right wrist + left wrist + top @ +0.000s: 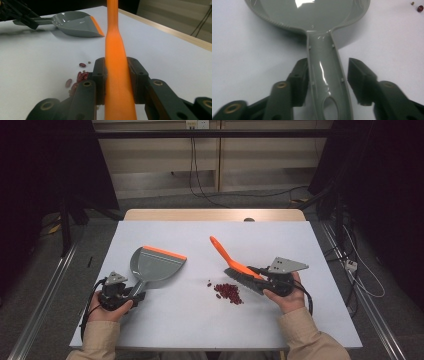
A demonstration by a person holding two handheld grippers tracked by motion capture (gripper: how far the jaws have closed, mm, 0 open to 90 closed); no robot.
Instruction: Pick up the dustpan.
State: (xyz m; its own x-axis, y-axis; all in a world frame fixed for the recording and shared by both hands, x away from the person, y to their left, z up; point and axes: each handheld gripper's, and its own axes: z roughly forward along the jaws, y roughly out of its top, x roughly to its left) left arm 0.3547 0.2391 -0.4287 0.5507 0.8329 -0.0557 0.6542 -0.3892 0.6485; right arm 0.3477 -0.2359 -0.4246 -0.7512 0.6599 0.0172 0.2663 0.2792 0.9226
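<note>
Desk [200, 320]: white top, wooden edge at the far side. Dustpan [152, 264]: grey plastic with an orange lip, lying flat on the desk left of centre, handle toward the person. Left gripper [131, 296]: held in the person's left hand [112, 307]; jaws set either side of the dustpan handle, one touching it, the other standing apart with a gap, so the jaws are partly spread rather than clamped. Brush [239, 268]: orange handle, dark bristles, tilted with its handle rising toward the far left, bristles low beside the beans. Right gripper [117, 80]: held in the right hand [285, 297]; jaws closed tight on the brush handle. Red beans [229, 292]: a small loose pile on the desk just in front of the bristles, a few strays at its left.
</note>
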